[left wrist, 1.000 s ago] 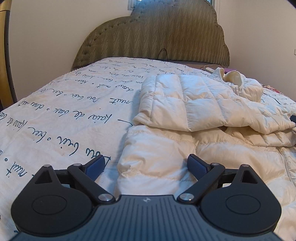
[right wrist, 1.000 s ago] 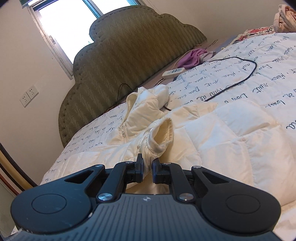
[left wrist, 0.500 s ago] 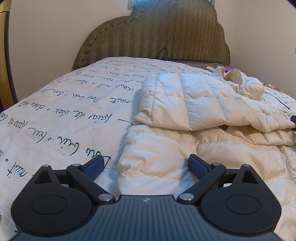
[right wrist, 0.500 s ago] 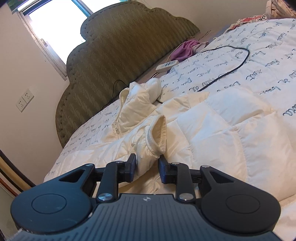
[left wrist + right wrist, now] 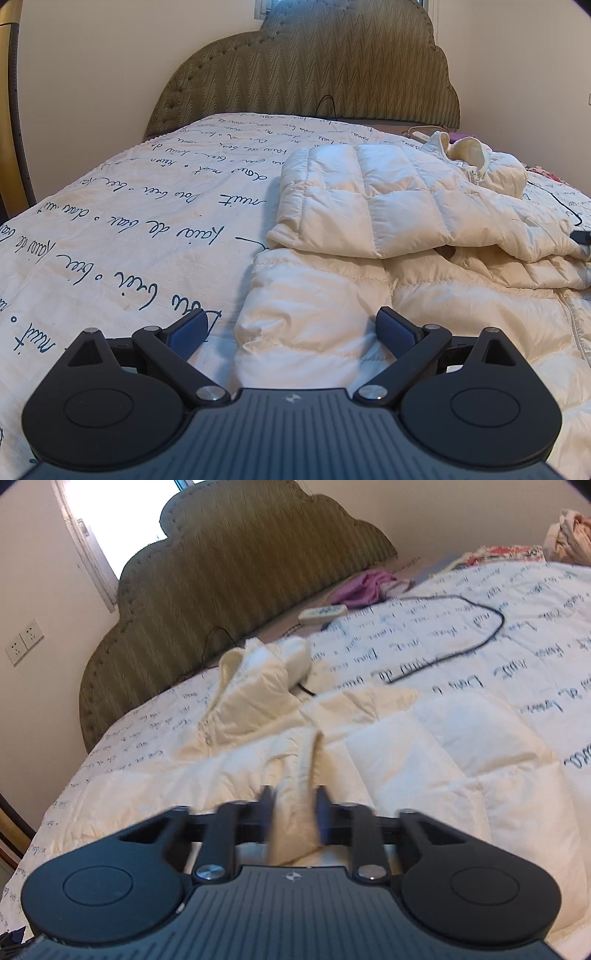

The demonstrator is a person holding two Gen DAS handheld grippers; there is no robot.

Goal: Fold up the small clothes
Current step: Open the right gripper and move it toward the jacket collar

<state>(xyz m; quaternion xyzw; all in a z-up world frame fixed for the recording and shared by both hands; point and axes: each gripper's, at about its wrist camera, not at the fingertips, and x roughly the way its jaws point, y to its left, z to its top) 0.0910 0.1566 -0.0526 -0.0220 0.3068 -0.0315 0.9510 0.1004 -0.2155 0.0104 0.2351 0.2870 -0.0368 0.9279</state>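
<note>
A cream puffer jacket (image 5: 369,192) lies on the bed's script-printed cover (image 5: 129,221), with one sleeve folded across its body. My left gripper (image 5: 291,328) hovers open over the jacket's near left hem corner, its blue pads (image 5: 188,328) wide apart and holding nothing. In the right wrist view the jacket (image 5: 424,746) spreads ahead, collar at the far end. My right gripper (image 5: 293,808) has the other sleeve's cuff (image 5: 299,794) standing up between its fingers. Its jaws are closing and the cuff fills the narrow gap. This view is motion-blurred.
An olive padded headboard (image 5: 240,572) ends the bed. A black cable (image 5: 480,638), a white remote (image 5: 323,613) and a purple cloth (image 5: 364,587) lie beyond the jacket. A heap of clothes (image 5: 565,535) sits far right. Wall sockets (image 5: 24,640) are at left.
The right gripper's jaws widened around the cuff, then narrowed on it again, and the gripper shifted a little across the jacket. The left gripper kept still.
</note>
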